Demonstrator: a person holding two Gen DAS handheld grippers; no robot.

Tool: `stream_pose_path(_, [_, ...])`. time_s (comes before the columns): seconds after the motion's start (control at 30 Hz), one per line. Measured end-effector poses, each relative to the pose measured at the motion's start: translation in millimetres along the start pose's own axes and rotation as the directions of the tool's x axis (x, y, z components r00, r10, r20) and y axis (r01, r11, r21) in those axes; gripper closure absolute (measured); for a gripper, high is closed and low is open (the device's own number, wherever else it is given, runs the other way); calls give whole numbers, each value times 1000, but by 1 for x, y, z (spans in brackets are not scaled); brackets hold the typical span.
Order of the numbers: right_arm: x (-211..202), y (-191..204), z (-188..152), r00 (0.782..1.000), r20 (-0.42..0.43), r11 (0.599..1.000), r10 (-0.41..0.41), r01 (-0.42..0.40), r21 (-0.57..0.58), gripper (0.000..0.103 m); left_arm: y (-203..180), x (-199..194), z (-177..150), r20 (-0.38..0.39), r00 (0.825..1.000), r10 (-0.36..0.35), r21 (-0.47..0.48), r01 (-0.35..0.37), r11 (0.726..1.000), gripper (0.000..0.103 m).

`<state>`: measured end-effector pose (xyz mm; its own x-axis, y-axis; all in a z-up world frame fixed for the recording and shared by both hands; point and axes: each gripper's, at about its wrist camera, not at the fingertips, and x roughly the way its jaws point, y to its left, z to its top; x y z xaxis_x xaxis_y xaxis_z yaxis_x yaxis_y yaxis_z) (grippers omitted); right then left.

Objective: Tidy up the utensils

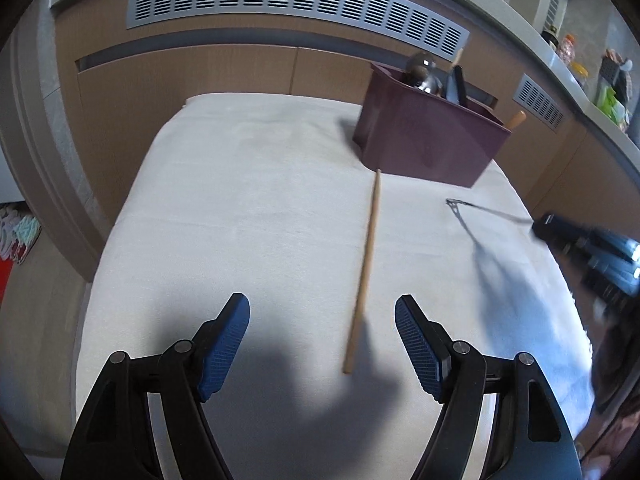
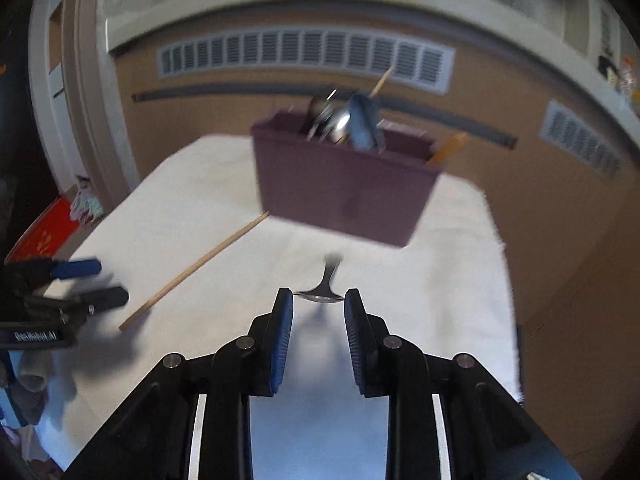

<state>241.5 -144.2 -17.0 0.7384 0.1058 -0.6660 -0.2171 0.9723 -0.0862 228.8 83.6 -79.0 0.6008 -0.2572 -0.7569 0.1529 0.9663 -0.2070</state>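
A wooden chopstick (image 1: 366, 268) lies on the white cloth (image 1: 240, 200), pointing at the maroon utensil holder (image 1: 428, 140). My left gripper (image 1: 322, 302) hovers open over the chopstick's near end, which lies between the fingers, closer to the right one. My right gripper (image 2: 318, 294) is shut on a metal utensil (image 2: 329, 276), apparently a spoon, clamped across its wide end and lifted off the cloth, handle pointing toward the holder (image 2: 340, 196). The left wrist view shows that utensil (image 1: 480, 210) sticking out of the right gripper (image 1: 540, 226). The holder contains spoons, a blue-handled piece and wooden sticks.
The cloth-covered table (image 2: 180, 208) stands against a wooden cabinet wall with vent grilles (image 1: 296, 4). A ledge with bottles and clutter (image 1: 576, 60) runs along the right. Red and patterned items (image 2: 52, 228) lie beyond the table's left edge. The left gripper (image 2: 94, 282) shows at the right wrist view's left.
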Motion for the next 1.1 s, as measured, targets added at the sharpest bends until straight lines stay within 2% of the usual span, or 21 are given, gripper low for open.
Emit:
stream_pose_path(0.07, [-11, -10, 5, 999, 30, 1000, -17, 17, 10, 83, -9, 0, -4, -6, 1000, -10, 27, 10, 1000, 27])
stream_pose_path(0.1, [-17, -17, 7, 999, 46, 999, -29, 29, 19, 88, -13, -1, -6, -8, 1000, -17, 38, 17, 999, 27])
stream_pose_path(0.23, [-29, -28, 9, 997, 73, 998, -40, 36, 55, 89, -22, -8, -19, -1, 999, -42, 48, 42, 998, 30])
stream_pose_path(0.3, [-27, -31, 9, 997, 67, 997, -39, 35, 63, 89, -23, -13, -23, 7, 999, -43, 57, 43, 997, 44])
stream_pose_path(0.43, [-20, -36, -2, 999, 40, 997, -9, 5, 79, 89, -21, -9, -30, -27, 1000, 6, 80, -4, 997, 53])
stream_pose_path(0.5, [-17, -39, -9, 1000, 18, 997, 8, -9, 75, 88, -17, -1, -30, -53, 998, 36, 83, -31, 996, 61])
stream_pose_path(0.63, [-12, -41, -28, 999, -35, 997, 39, -36, 65, 85, -18, 10, -26, -74, 996, 40, 92, -33, 995, 67])
stream_pose_path(0.7, [-9, -41, -40, 995, -68, 996, 71, -67, 65, 79, -23, 15, -22, -82, 996, 29, 102, -20, 995, 75])
stream_pose_path(0.73, [-6, -40, -49, 991, -89, 993, 96, -90, 74, 71, -25, 20, -18, -83, 996, 33, 111, -24, 994, 75])
stream_pose_path(0.8, [-1, -39, -60, 985, -120, 990, 121, -111, 91, 63, -29, 25, -10, -84, 995, 45, 123, -34, 992, 75])
stream_pose_path(0.9, [15, -34, -70, 974, -170, 985, 152, -135, 109, 63, -37, 35, 3, -98, 995, 30, 128, -18, 992, 75])
stream_pose_path(1.1, [50, -37, -56, 958, -224, 977, 178, -145, 154, 63, -46, 48, 12, -104, 994, 34, 121, -22, 992, 72])
